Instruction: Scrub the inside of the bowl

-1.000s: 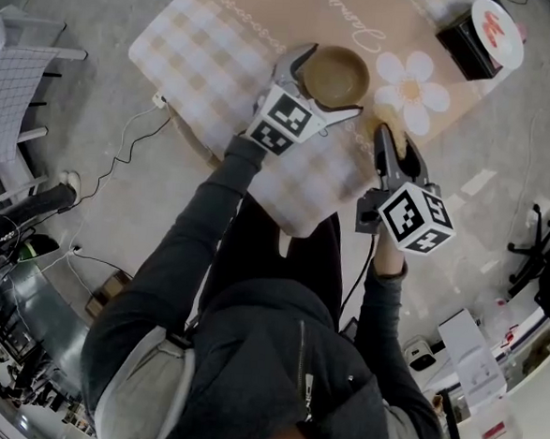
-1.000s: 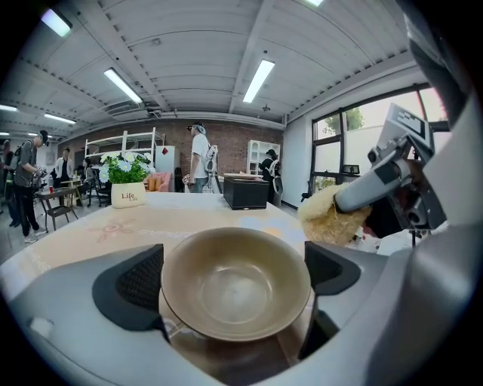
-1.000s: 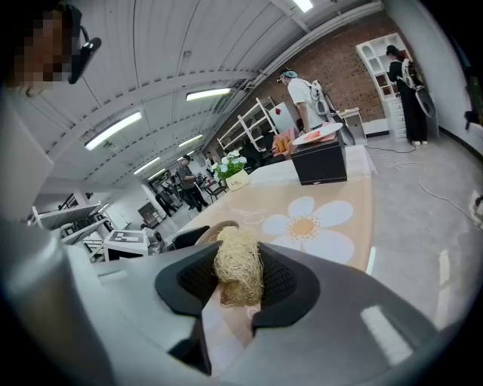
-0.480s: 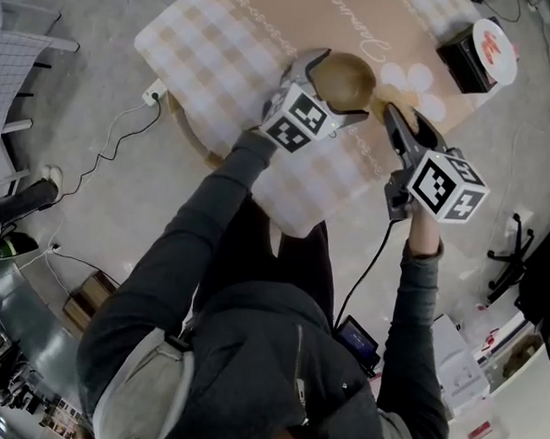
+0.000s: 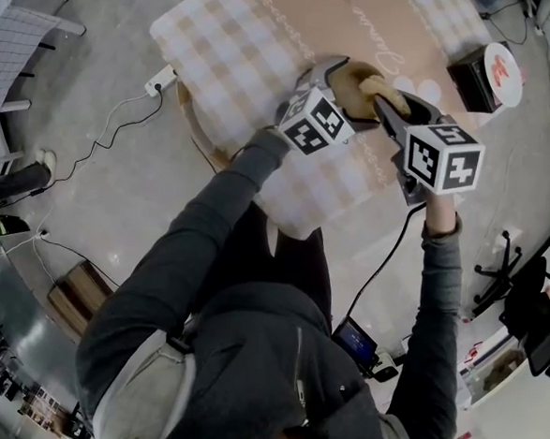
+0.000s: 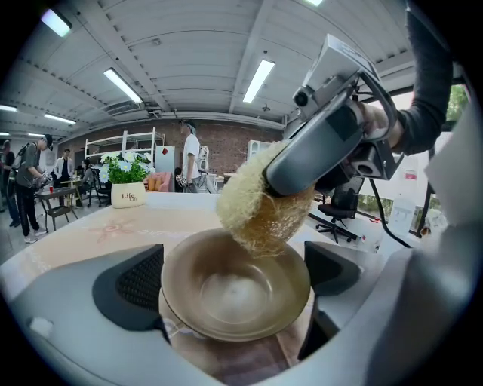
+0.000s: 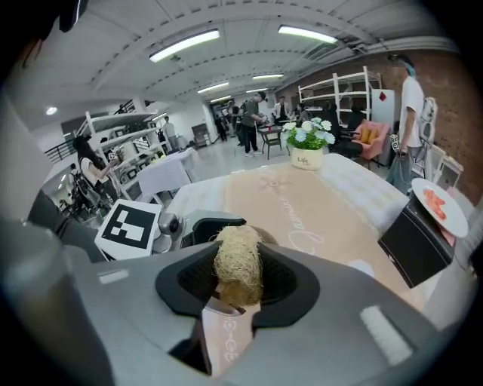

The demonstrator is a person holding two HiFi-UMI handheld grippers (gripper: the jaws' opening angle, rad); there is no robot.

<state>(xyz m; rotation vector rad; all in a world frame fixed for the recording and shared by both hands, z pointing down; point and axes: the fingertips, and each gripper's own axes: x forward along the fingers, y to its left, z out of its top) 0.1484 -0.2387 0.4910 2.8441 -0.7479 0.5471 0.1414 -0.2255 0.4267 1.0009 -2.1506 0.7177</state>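
So the left tool is clamped on the bowl, one pad on each side of the rim. That puts the brown bowl right between its jaws, open side up. The right tool is squeezed tight on a straw-coloured scrubber, a scruffy fibre bundle that sticks out past its tips.

Seen from the left tool, the scrubber hangs at the far right part of the bowl's rim, with its lower end dipping just inside. Can't tell if it's actually touching the wall. The bottom of the bowl is in plain view below the scrubber.

Seen from the right tool, the bowl is just beyond and under its tips, mostly hidden behind the scrubber. The checked worktop lies under both tools.
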